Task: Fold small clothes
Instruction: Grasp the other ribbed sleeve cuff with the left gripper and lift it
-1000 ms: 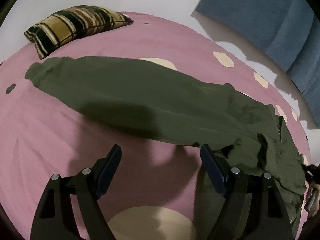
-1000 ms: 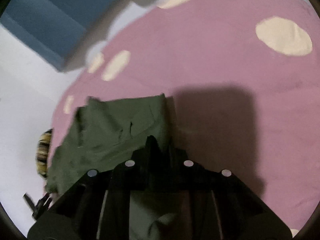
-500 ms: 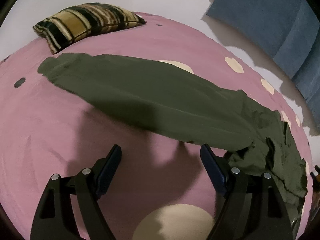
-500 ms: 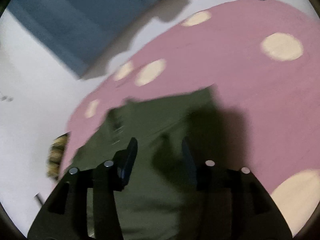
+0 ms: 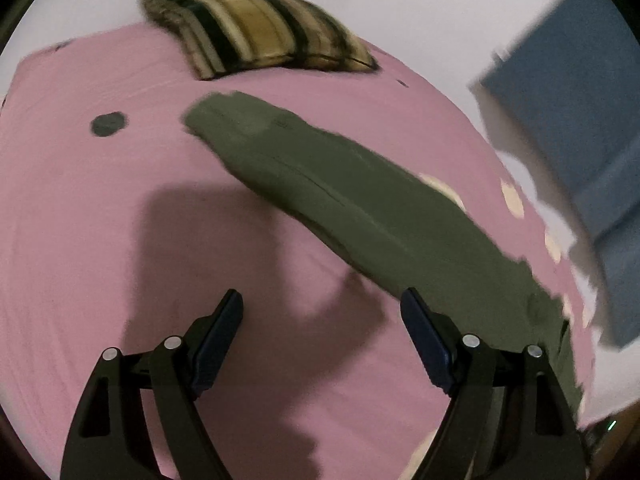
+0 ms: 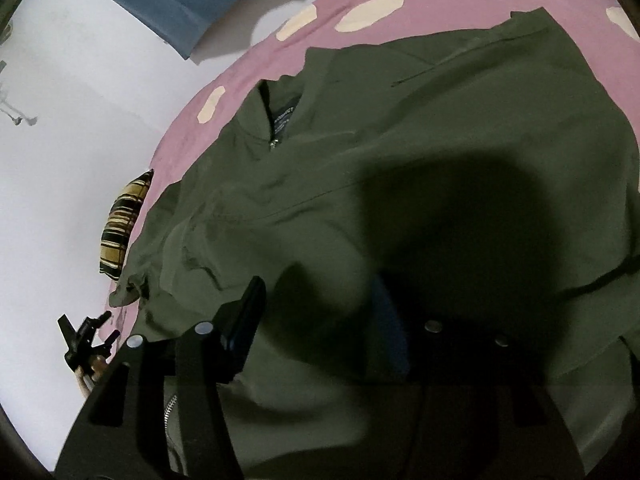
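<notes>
Right hand-held gripper point(image 6: 320, 312) now unclamped, opening above jacket point(image 6: 440, 140); sleeve point(image 5: 360, 200) seemingly pillow-bound point(image 5: 260, 32).

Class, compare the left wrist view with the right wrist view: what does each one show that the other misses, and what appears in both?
Only the left wrist view shows the jacket's long sleeve stretched across the sheet, a dark dot on the sheet, and the open left hand-held gripper over bare sheet.

Only the right wrist view shows the jacket's collar and zip and the right hand-held gripper, jaws opening above the jacket.

Both show the green jacket, pink sheet, striped pillow and blue curtain.
</notes>
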`<state>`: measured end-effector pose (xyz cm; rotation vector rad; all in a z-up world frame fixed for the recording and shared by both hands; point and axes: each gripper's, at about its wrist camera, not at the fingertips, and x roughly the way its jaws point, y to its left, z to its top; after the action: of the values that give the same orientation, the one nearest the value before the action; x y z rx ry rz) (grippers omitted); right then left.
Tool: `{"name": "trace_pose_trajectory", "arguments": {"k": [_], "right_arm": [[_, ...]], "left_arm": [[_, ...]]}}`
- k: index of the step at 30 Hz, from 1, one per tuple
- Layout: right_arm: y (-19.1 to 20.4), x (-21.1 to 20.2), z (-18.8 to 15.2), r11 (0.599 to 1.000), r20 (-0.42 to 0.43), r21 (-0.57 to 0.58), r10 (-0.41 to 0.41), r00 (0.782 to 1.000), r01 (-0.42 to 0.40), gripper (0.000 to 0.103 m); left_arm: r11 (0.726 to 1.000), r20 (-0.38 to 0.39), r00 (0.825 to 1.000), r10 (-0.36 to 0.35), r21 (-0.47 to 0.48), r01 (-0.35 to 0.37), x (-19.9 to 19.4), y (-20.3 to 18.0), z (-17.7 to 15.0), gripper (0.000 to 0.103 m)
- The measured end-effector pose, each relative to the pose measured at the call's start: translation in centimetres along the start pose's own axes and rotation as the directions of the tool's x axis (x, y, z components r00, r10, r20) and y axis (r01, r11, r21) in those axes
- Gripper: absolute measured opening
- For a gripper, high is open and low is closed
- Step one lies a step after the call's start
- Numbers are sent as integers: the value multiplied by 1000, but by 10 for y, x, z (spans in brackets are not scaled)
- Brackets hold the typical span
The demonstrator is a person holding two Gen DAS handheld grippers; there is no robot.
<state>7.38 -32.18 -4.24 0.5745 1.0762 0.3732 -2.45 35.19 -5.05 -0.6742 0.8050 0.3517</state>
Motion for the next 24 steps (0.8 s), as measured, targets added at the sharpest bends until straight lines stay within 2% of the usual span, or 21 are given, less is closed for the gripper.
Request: {"name": "trace_pose_trajectory", "arguments": {"k": [3, 6, 12, 13, 14, 16, 18, 19, 24], "right_arm": [[8, 2, -6, 1000, 12, -17, -3, 1000, 3, 63], [12, 5, -4, 1000, 14, -24, -11, 1000, 12, 69], [18, 8, -4, 999, 26, -48, -12, 1000, 13, 76], [18, 8, -4, 999, 29, -52, -10, 1000, 11, 77], [18, 8, -5, 999, 31, -53, -7, 999, 9, 77], [17, 8, -5, 999, 37, -54, -1, 999, 4, 78], [16, 7, -6, 999, 42, -55, 4, 999, -2, 79], [16, 7, -6, 999, 45, -54, 5, 999, -3, 79], [16, 7, -7, 998, 53, -56, 11, 999, -8, 80]], "left_arm": [[997, 1, 1000, -19, -80, 19, 5, 26, 23, 80], [983, -7, 998, -70, -169, 68, 18, 48, 48, 80], [960, -16, 989, -144, -245, 136, 44, 59, 84, 78], [961, -20, 990, -141, -244, 132, 48, 58, 88, 67], [963, -34, 991, -133, -240, 121, 53, 57, 92, 48], [960, -76, 987, -139, -257, 116, 63, 58, 95, 35], [955, -77, 986, -148, -269, 123, 64, 59, 95, 32], [964, -76, 988, -137, -240, 115, 61, 55, 95, 26], [993, -34, 998, -53, -109, 49, 37, 22, 100, 22]]}}
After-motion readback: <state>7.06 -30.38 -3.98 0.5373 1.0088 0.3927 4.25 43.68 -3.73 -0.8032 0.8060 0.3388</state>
